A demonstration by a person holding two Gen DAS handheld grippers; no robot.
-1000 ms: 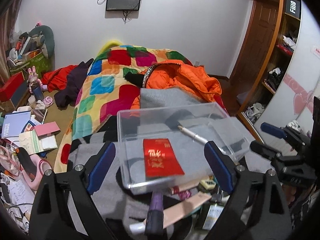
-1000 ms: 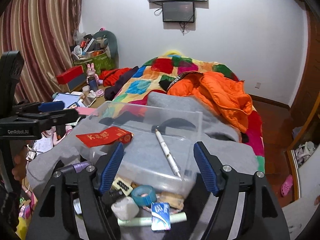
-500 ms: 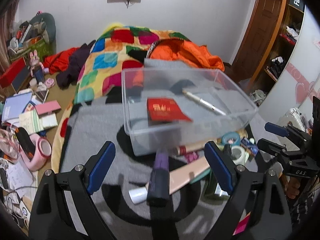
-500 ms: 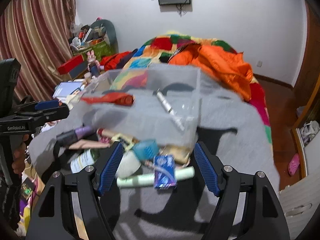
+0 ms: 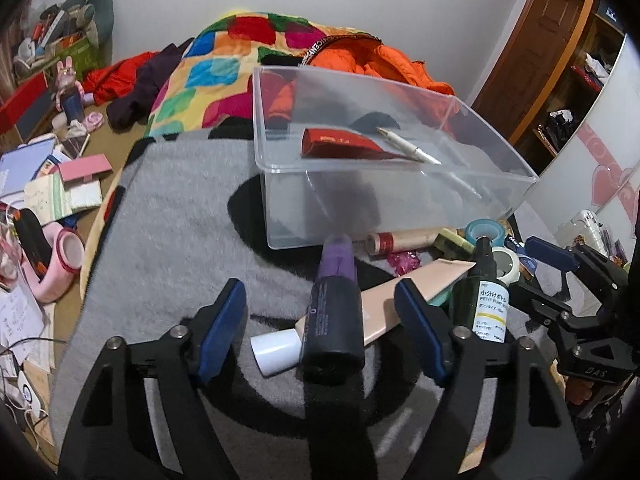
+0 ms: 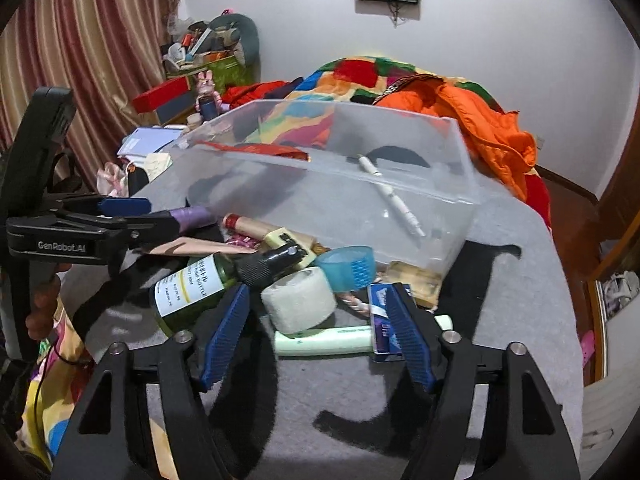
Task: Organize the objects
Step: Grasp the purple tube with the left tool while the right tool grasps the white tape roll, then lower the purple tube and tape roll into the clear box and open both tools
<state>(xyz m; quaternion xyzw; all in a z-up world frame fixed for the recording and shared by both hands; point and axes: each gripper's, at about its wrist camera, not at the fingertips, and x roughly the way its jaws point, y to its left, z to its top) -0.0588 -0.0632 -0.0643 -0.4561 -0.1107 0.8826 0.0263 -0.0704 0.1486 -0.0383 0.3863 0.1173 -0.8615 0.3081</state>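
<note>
A clear plastic bin [image 5: 264, 200] stands on a grey blanket and holds a red envelope [image 5: 340, 143] and a white pen [image 5: 408, 149]. In front of it lies a pile of small items. My left gripper [image 5: 320, 332] hangs low over a purple-and-black tube [image 5: 334, 308]. Its jaws are closing with the tube between them, pads clear of it. My right gripper [image 6: 316, 334] is closing around a white tape roll [image 6: 300, 300], not pressing on it, with a pale green tube [image 6: 324, 340] and a blue packet [image 6: 382, 300] underneath.
A green spray bottle [image 6: 192, 292], a blue tape roll [image 6: 346, 268], a beige tube [image 5: 404, 292] and a brown tube [image 5: 400, 240] crowd the bin's front. An orange jacket [image 6: 480, 120] and patchwork quilt [image 5: 224, 68] lie behind. Books and clutter cover the floor [image 5: 60, 184] at left.
Both grippers have sunk toward the pile in front of the bin and tipped downward. The jaws of each stand narrower than before. The bin and its contents have not moved.
</note>
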